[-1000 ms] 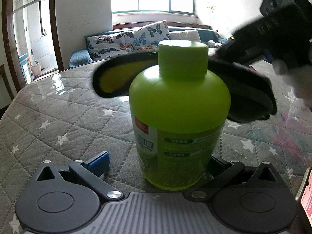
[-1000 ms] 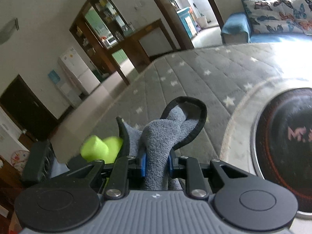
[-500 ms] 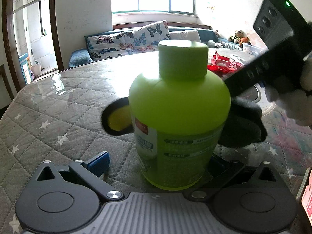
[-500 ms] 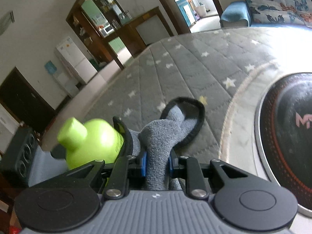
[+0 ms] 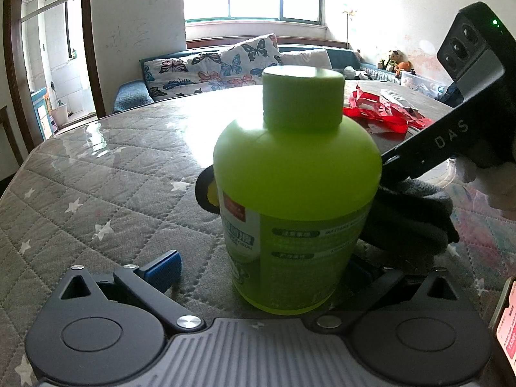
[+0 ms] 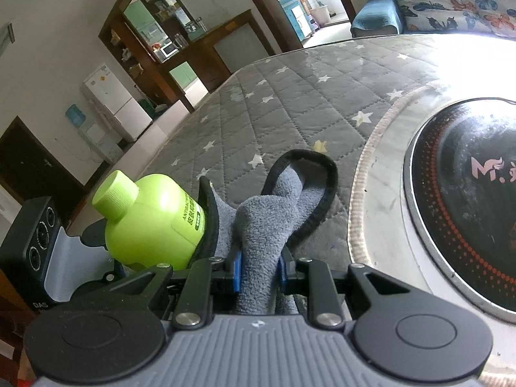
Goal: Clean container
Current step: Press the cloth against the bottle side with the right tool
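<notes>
Big picture first: the quilted grey bench (image 5: 96,193) with its little white stars carries everything here, and off to the side in the right wrist view sits a round black cooktop (image 6: 467,200).

On to the star of the show, the green bottle (image 5: 296,193). It stands upright, capped, long axis vertical, planted right between the left gripper (image 5: 258,271) fingers. The blue pad on one finger (image 5: 163,269) shows daylight between itself and the bottle's side; the other finger is hidden behind the bottle, so whether the left gripper has a true clamp on it I cannot tell. At best it brackets the base.

Now the grey cloth (image 6: 258,225), black-trimmed, bunched up and pinched tight between the right gripper (image 6: 258,272) fingers, closed firmly on the fabric. From the left wrist view the cloth wraps the bottle's far side, low on the body, touching it.

Here is what the next stroke turns on, by my read: the bottle lies to the left of the right fingers, just beside them, so the wipe has to travel around that vertical axis while the left side steadies it. Push too hard sideways and an unclamped bottle could tip.
</notes>
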{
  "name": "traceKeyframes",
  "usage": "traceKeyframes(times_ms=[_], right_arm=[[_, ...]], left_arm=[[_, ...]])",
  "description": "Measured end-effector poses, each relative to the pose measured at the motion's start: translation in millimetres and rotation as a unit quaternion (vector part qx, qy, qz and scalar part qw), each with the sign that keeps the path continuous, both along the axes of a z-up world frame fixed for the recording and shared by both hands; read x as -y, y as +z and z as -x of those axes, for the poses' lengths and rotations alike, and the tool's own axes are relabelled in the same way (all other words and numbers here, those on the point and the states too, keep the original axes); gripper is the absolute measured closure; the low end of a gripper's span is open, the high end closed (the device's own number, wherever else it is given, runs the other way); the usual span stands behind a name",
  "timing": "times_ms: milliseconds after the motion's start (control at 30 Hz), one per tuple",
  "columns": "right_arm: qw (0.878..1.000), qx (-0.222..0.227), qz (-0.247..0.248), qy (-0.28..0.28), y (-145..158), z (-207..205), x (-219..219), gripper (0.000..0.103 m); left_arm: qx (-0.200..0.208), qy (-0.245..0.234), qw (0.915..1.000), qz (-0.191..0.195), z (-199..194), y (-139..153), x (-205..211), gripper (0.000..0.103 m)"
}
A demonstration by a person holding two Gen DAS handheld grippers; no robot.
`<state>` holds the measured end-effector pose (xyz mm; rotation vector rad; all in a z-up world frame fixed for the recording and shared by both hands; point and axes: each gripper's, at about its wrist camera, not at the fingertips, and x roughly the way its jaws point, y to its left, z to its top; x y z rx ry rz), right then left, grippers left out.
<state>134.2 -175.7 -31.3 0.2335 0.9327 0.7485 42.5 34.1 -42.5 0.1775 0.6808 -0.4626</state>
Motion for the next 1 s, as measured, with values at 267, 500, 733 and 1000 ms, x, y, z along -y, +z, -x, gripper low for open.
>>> traceKeyframes(times_ms=[267, 500, 733, 1000], right_arm=[[1.000, -0.003, -0.001, 0.002, -1, -2, -1, 0.082], [1.000, -0.004, 0.000, 0.006, 0, -1, -1, 0.082], [1.000, 0.002, 0.002, 0.021, 0, -2, -2, 0.082], [0.998, -0.023, -0.041, 0.033, -10, -16, 7, 0.082]], left_arm=[[0.000, 0.000, 1.0000, 0.000, 1, 0, 0, 0.000], [0.000, 0.000, 1.0000, 0.000, 1, 0, -1, 0.000], [0.000, 0.000, 1.0000, 0.000, 4, 2, -2, 0.000], [0.000, 0.000, 1.0000, 0.000, 6, 1, -2, 0.000]])
